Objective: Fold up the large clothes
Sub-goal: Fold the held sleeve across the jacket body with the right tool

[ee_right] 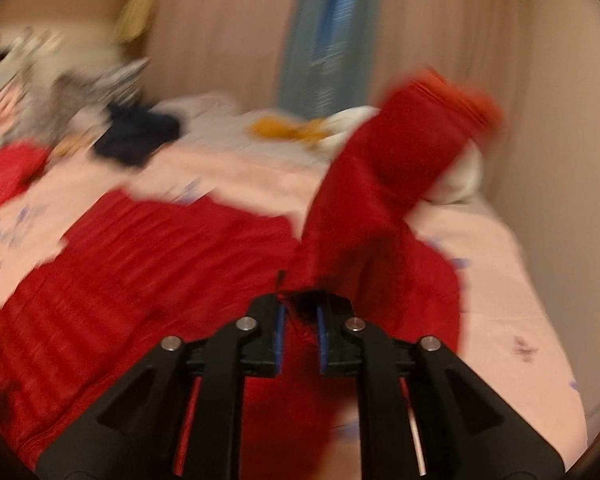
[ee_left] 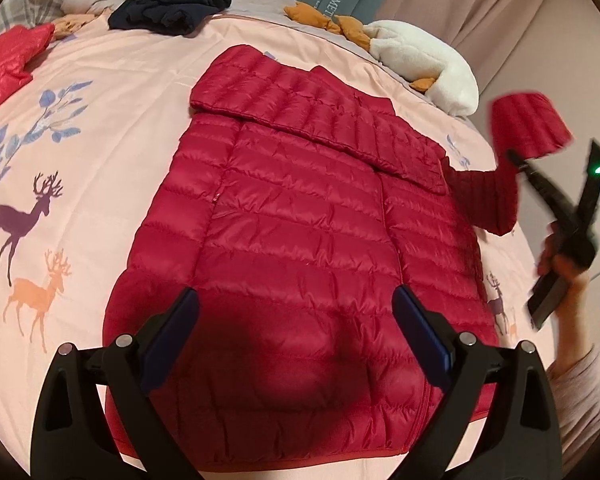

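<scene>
Right wrist view: right gripper (ee_right: 300, 320) pinches the red jacket's sleeve (ee_right: 380, 184); left gripper (ee_left: 296, 332) gapes, empty.

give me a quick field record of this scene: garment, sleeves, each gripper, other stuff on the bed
garment: red puffer jacket, flat on the pink deer-print bedsheet
far sleeve: folded across the jacket's upper part
near sleeve: lifted off the bed, pinched by the right gripper
left gripper: jaws wide apart above the jacket's lower part, holding nothing
other items: navy garment, white fleece with mustard fabric, second red garment
</scene>
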Available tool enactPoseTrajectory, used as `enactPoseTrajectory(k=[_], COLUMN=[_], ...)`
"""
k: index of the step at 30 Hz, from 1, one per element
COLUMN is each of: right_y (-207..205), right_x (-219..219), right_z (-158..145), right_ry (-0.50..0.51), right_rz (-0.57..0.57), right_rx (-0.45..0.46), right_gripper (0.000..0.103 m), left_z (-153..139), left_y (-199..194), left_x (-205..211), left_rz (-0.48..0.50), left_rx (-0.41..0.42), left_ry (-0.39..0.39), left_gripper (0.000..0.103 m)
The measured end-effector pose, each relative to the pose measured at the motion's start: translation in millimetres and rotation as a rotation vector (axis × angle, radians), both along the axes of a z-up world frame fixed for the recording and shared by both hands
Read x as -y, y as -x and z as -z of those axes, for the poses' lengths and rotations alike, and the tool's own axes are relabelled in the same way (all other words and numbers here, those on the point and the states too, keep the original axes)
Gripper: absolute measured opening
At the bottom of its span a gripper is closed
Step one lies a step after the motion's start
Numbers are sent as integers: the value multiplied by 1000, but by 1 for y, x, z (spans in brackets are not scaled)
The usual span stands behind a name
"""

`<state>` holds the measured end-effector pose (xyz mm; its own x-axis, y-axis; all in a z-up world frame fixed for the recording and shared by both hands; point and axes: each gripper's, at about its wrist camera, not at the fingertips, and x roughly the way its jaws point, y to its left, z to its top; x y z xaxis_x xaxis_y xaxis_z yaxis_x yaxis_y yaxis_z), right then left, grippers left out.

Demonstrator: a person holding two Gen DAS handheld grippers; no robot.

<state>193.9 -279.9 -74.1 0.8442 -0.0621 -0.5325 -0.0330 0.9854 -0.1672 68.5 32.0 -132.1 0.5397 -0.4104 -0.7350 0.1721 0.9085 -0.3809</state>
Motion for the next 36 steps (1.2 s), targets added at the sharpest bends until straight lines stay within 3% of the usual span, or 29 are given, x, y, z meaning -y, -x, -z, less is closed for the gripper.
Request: enactPoseTrajectory(k=[1, 2, 3, 9, 19, 27, 33, 36], right_y=[-1, -4, -4, 24, 61, 78, 83, 83], right_x=[-12, -25, -35, -46, -25, 4, 19, 26], right_z=[10, 23, 35, 53, 38, 56, 73, 78], right_ry=[15, 32, 42, -7, -337, -756, -901, -948], right_rz=[-22, -44, -61, -88, -64, -85, -80, -75], right_rx=[-32, -75, -110, -142, -114, -111, -102, -89], right_gripper=[28, 45, 55, 64, 67, 71, 71, 72], left_z=[1, 1, 2, 5, -2, 27, 36, 35], left_y=[0, 1, 1, -7, -76, -143, -171, -180], left_x=[-4, -6, -10, -21, 35, 92, 112, 120], left_rz=[-5, -8, -11, -13, 122, 189, 158, 149], left_rx=[-3, -6, -11, -37, -103, -261, -258, -246], left_ry=[14, 25, 40, 106, 330, 570, 590, 570], left_gripper=[97, 97, 97, 97, 97, 97, 97, 86])
